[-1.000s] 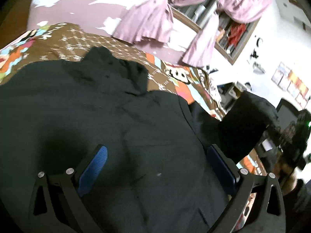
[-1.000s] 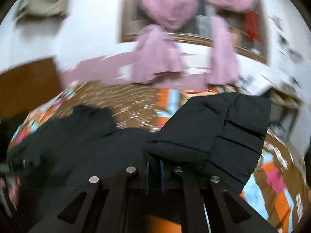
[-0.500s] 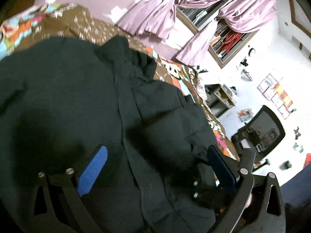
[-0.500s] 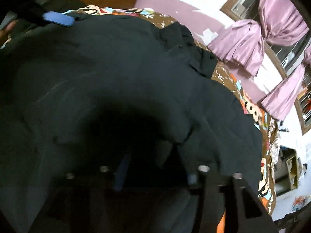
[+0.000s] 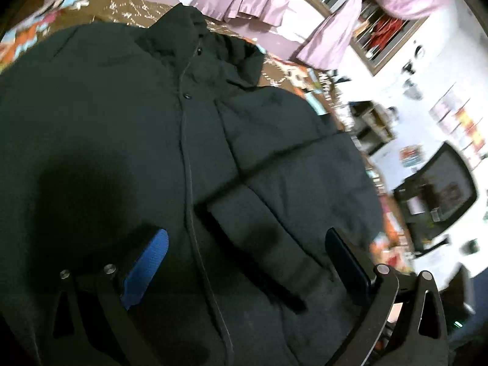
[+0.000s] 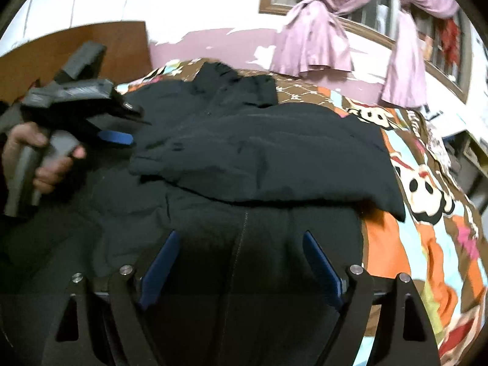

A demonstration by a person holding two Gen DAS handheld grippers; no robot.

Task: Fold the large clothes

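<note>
A large black jacket (image 5: 128, 128) lies spread, front up, on a bed. Its collar (image 5: 195, 30) points toward the far wall. One sleeve (image 6: 262, 158) lies folded across the jacket's body. My right gripper (image 6: 241, 262) hovers just in front of that sleeve, over the jacket's lower part. Its jaws are opening and nothing is between them. My left gripper (image 5: 247, 259) is open above the zip line, with only flat cloth beneath it. In the right wrist view, a hand (image 6: 45, 158) holds the left gripper (image 6: 128, 123) over the jacket's left side.
A quilt (image 6: 427, 198) in brown, orange and blue covers the bed and shows to the right of the jacket. Pink curtains (image 6: 311, 42) hang on the far wall. A dark chair (image 5: 439, 192) stands beside the bed. A wooden panel (image 6: 76, 45) is at the far left.
My right gripper was shut on the lifted sleeve; it carried it over the jacket's body, let go and opened. The sleeve now lies flat. The left gripper stayed open.
</note>
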